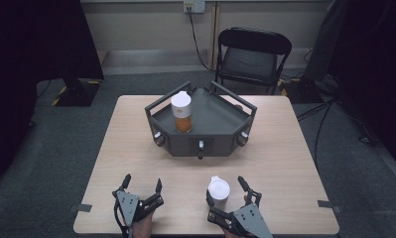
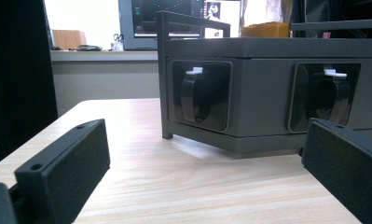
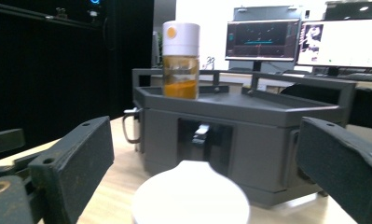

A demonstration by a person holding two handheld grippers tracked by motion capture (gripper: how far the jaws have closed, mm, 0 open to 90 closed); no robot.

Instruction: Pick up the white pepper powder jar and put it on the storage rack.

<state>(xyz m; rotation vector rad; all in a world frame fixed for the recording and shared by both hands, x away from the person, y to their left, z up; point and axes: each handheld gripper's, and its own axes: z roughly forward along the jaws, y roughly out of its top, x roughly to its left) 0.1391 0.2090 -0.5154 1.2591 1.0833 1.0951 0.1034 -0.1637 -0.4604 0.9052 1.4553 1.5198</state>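
A white-lidded cup (image 1: 219,193) stands upright on the worktop (image 1: 285,148) near its front edge, its long axis vertical and its lid facing up; a small tab on the lid's rim points toward the far left. The right tongs (image 1: 226,197) sit around it with the jaws spread wide, one on each side of the cup and neither visibly pressing on it; in the right gripper view the white lid (image 3: 190,198) lies low between the two black jaws, with clear gaps on both sides. The left tongs (image 1: 142,185) rest on the worktop to the left, well apart from the cup, jaws also wide apart and holding nothing. Beyond both stands a dark grey angular tray (image 1: 220,124) on the middle of the worktop, with rails along its rim and small knobs (image 1: 201,145) set in recesses on its front faces. On the tray's left part stands an upright bottle (image 1: 182,113) with a white cap and amber contents. Between the cup and the tray the worktop surface is bare wood. A black folding chair (image 1: 250,54) stands behind the worktop.
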